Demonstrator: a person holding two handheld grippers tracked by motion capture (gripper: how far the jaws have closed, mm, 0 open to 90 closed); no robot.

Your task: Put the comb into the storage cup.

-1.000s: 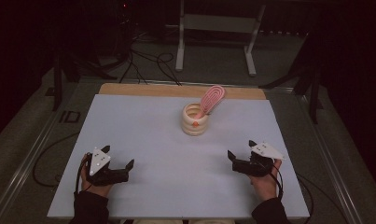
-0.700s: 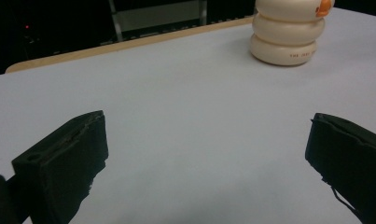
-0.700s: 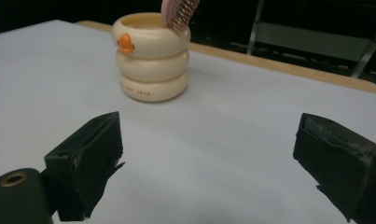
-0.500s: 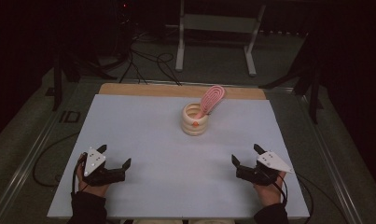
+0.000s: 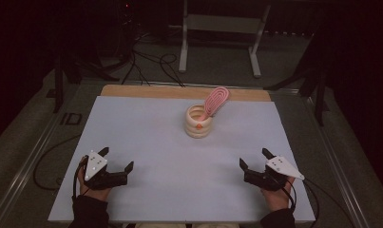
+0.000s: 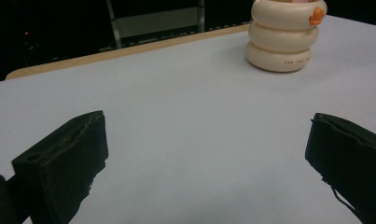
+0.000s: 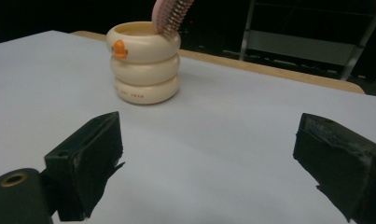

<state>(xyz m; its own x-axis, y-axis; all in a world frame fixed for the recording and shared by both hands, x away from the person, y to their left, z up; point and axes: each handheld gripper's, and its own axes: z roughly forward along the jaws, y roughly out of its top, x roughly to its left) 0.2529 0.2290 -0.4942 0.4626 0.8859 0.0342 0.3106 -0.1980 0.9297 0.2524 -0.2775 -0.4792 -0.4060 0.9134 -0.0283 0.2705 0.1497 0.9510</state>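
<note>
While both the left gripper and right gripper rest wide apart and empty at the near table edge, the pink ribbed brush leaning in the cream ringed ceramic-looking cup mid-table looks light, best pinched below its head

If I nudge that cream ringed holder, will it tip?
Probably slides rather than tips: the holder looks squat and broad-based. The pink brush leans out over its rim, so it may shift or rattle. The rounded rings could be slippery to grip.
</note>
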